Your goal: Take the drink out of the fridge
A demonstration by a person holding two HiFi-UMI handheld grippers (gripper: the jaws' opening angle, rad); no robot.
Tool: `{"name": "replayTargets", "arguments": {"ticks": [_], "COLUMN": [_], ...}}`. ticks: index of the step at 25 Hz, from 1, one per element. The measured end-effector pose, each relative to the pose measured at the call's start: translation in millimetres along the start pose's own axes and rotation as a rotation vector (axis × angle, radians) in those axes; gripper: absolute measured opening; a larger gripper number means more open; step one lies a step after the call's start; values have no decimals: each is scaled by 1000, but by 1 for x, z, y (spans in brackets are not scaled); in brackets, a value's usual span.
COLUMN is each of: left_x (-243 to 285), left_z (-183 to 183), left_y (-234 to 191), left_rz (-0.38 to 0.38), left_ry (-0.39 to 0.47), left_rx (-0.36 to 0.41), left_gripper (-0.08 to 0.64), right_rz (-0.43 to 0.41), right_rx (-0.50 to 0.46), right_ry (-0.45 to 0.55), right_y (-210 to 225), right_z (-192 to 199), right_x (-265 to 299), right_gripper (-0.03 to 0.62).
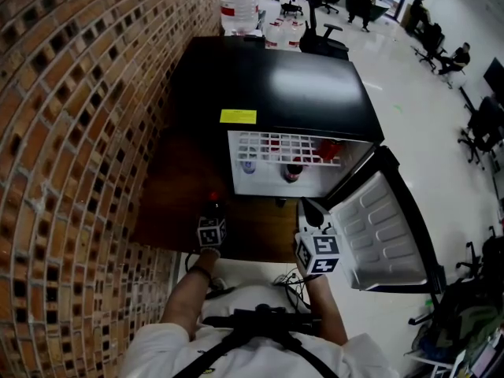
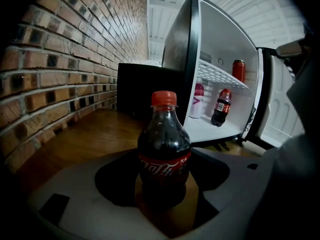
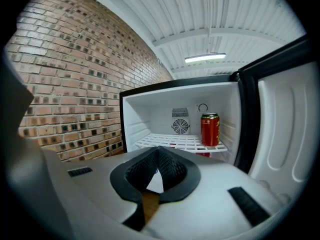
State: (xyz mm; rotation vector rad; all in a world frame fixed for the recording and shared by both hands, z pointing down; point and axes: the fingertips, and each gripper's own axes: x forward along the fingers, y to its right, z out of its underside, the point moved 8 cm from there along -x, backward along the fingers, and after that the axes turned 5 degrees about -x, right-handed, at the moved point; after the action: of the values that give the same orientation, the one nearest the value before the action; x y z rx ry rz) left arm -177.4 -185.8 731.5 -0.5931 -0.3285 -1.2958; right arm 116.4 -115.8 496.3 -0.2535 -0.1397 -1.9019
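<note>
My left gripper (image 1: 211, 215) (image 2: 165, 160) is shut on a dark cola bottle (image 2: 164, 151) (image 1: 213, 204) with a red cap, upright over the wooden table (image 1: 169, 187), left of the fridge opening. The black mini fridge (image 1: 268, 77) stands open. Inside it are a red can (image 3: 210, 129) (image 2: 239, 70) on the wire shelf, and below that a second cola bottle (image 2: 220, 107) and a white-and-pink bottle (image 2: 197, 100). My right gripper (image 1: 309, 209) (image 3: 159, 153) hangs in front of the opening, shut and empty, pointing at the shelf.
The fridge door (image 1: 378, 227) swings out to the right beside my right gripper. A brick wall (image 1: 71, 132) runs close along the table's left side. Water jugs (image 1: 239, 5) stand behind the fridge. Office chairs and people are far off at the back right.
</note>
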Motion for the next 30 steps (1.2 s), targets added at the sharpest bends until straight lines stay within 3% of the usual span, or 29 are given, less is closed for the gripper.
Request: {"name": "replayTargets", "arguments": {"ticks": [9, 22, 30], "left_x": [6, 0, -10], "left_z": [12, 10, 26], "left_y": [-5, 0, -3], "left_rz": [2, 5, -1], "left_ry": [-37, -21, -18], "left_rx": [9, 39, 73], "left_gripper": [307, 308, 308], "right_rz": [-4, -7, -22], "right_rx": [-5, -8, -11], "right_ry": [-9, -10, -1], "right_y": [-1, -2, -5], "right_z": [2, 2, -1], "right_x": [-1, -3, 0], "right_gripper": [8, 8, 8]}}
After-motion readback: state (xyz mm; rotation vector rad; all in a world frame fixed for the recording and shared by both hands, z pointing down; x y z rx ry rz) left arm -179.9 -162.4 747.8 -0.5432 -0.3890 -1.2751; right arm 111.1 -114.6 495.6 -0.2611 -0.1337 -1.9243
